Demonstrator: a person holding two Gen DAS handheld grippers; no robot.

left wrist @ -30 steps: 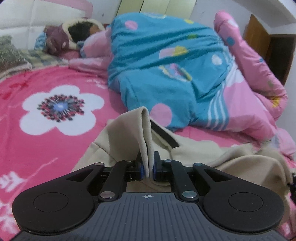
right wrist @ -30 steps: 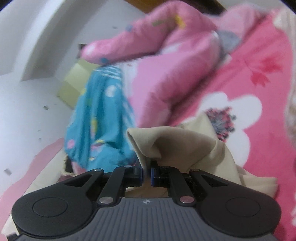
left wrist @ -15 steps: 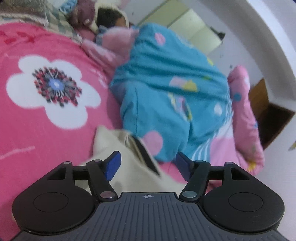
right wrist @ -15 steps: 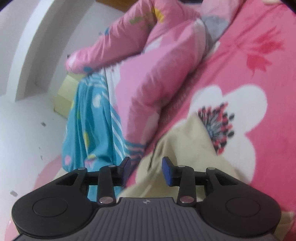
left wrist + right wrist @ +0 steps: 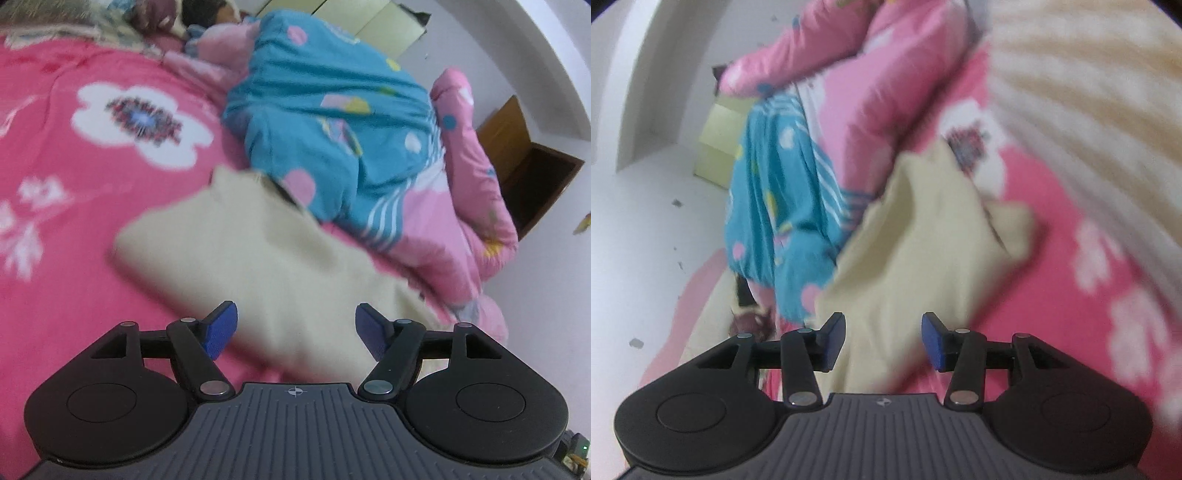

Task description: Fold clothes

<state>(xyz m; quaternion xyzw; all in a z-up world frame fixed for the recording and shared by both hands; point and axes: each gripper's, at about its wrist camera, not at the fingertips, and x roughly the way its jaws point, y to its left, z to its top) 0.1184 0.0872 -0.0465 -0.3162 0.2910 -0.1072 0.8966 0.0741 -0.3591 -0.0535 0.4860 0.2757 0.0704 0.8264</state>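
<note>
We see the cream garment [image 5: 280,266] all smeared with blur, and its near end hides behind the gripper body. In the right wrist view, the fuzzy striped thing [image 5: 1082,85] at the far right is too blurred to name. The pink flowered bedspread [image 5: 1108,266] is blurry there too.

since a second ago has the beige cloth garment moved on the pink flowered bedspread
Yes. The beige cloth garment was pinched up in both tongs; now it lies flat on the pink flowered bedspread, its far edge beside the blue quilt.
</note>
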